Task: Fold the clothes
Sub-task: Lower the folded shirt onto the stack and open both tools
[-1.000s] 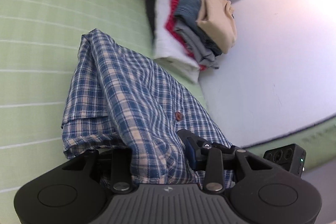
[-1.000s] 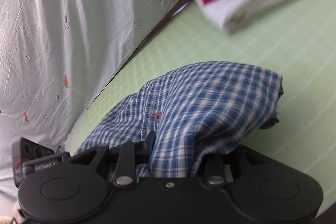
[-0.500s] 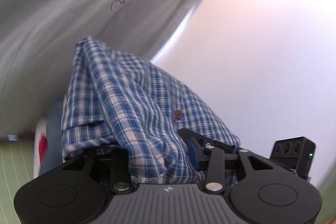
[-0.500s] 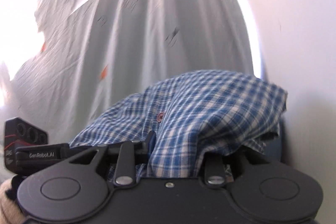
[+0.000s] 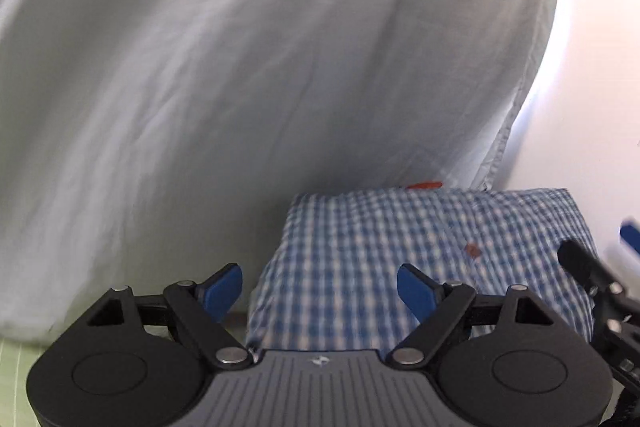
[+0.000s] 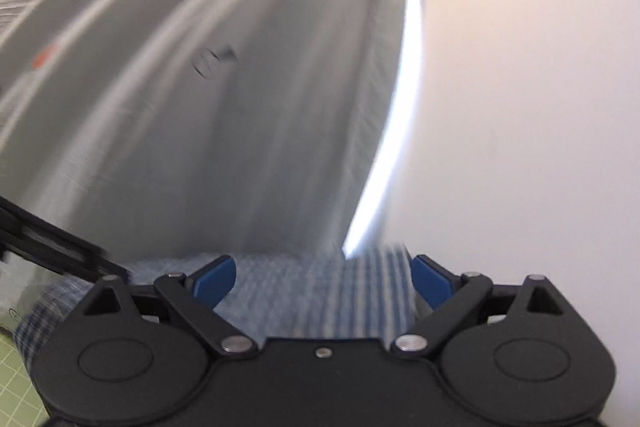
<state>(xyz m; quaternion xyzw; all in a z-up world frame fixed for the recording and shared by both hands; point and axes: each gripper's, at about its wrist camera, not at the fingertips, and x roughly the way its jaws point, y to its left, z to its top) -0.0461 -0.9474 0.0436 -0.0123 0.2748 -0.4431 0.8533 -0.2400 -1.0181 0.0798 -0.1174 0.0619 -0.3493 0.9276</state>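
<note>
The folded blue plaid shirt (image 5: 420, 259) lies flat just ahead of my left gripper (image 5: 320, 287), against the grey curtain. The left gripper is open, its blue pads apart and off the cloth. In the right wrist view the same shirt (image 6: 320, 291) shows blurred between and beyond the fingers of my right gripper (image 6: 324, 279), which is also open and empty. The right gripper's fingers show at the right edge of the left wrist view (image 5: 600, 283). What the shirt rests on is hidden.
A grey curtain (image 5: 240, 67) with small orange prints hangs close behind the shirt. A white wall (image 6: 520, 107) stands to the right. A strip of green bedsheet (image 5: 16, 379) shows at the lower left.
Both grippers have opened and let go of the plaid shirt, which now lies flat in front of them. Both cameras have tilted up from the bed toward curtain and wall.
</note>
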